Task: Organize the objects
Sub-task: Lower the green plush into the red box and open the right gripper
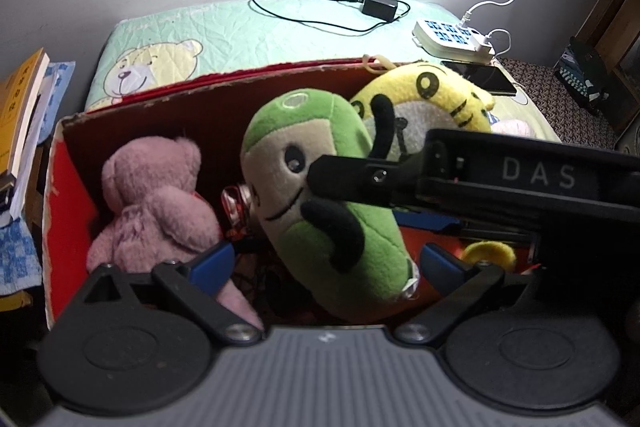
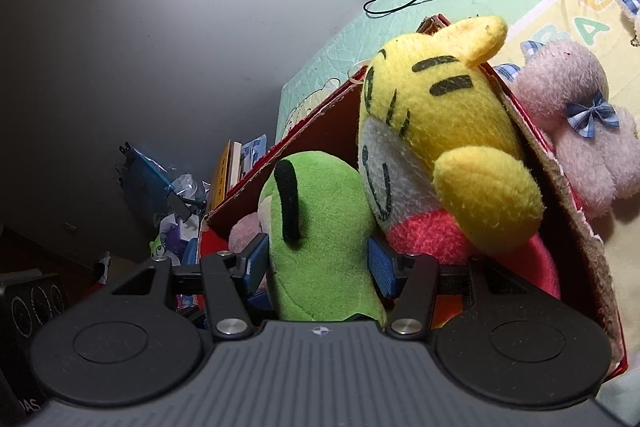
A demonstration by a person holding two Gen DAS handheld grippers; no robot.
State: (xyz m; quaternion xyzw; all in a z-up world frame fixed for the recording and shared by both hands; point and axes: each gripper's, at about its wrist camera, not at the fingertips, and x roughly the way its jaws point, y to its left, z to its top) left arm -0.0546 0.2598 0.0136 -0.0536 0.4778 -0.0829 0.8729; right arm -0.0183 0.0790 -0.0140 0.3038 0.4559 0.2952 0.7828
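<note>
A green plush stands upright in the red cardboard box. A pink teddy sits to its left and a yellow tiger plush leans behind it. My left gripper is open wide, its blue pads on either side of the green plush's lower end and not pressing it. In the right wrist view my right gripper is shut on the green plush, both pads against its sides. The tiger plush leans on the box wall. The right gripper's black finger crosses the plush's face.
The box rests on a quilt with a bear print. Behind it lie a charger, a power strip and a phone. Books are stacked at the left. A pink plush with a blue bow lies outside the box.
</note>
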